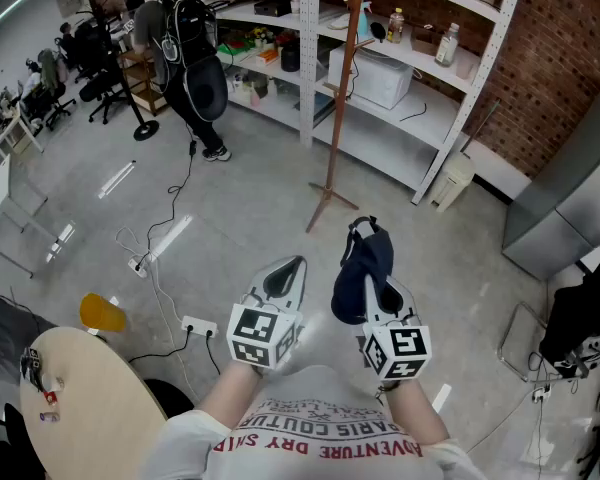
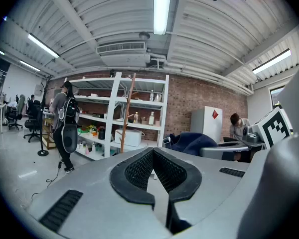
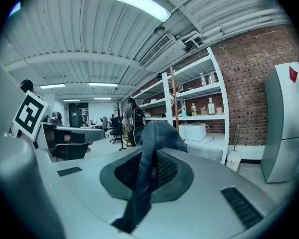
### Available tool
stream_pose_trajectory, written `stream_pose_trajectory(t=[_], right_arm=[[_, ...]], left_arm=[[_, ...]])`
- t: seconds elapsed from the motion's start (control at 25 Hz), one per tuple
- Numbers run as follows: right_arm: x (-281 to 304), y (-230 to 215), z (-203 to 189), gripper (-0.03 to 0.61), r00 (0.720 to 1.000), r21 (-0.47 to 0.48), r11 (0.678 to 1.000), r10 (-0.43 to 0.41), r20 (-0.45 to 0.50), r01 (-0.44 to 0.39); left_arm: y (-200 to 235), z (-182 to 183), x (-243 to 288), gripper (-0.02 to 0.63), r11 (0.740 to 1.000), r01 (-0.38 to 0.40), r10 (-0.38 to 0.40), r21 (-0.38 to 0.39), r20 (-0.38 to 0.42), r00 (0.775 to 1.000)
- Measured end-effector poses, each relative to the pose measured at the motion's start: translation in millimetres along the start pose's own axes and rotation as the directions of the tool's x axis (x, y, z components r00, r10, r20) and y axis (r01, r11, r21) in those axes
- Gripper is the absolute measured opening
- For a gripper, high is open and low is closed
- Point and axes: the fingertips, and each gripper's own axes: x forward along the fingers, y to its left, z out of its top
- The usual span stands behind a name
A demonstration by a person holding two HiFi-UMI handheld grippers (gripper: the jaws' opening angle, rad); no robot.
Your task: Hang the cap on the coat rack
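Cap point(image 1: 365, 263): dark navy cloth, matt, soft folds.
Coat rack point(image 1: 332, 98): reddish-brown wood, smooth pole.
Left gripper point(image 2: 153, 171) and right gripper point(image 3: 148, 171) shells: smooth grey plastic, matt. Pads point(image 2: 137, 171): black, finely ribbed.
Shelving point(image 1: 306, 58): white painted metal.
Brick wall point(image 1: 560, 58): rough, red.
Floor point(image 1: 240, 198): smooth grey concrete, faint sheen.
Round table point(image 1: 90, 398): pale wood-look top, matt.

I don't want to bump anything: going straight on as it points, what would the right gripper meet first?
The right gripper, shut on the cap, would likely meet the coat rack first; nothing shows between, though depth is unclear.
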Motion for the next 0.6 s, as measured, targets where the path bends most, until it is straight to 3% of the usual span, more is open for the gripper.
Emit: stream_pose_trajectory(t=[0.6], right_arm=[[4.6, -1.6, 1.6, 0.026, 1.0, -0.002, 1.0, 0.012, -0.019, -0.012]], left_arm=[[1.1, 0.2, 5.5, 0.005, 1.0, -0.004, 0.004, -0.006, -0.009, 1.0]])
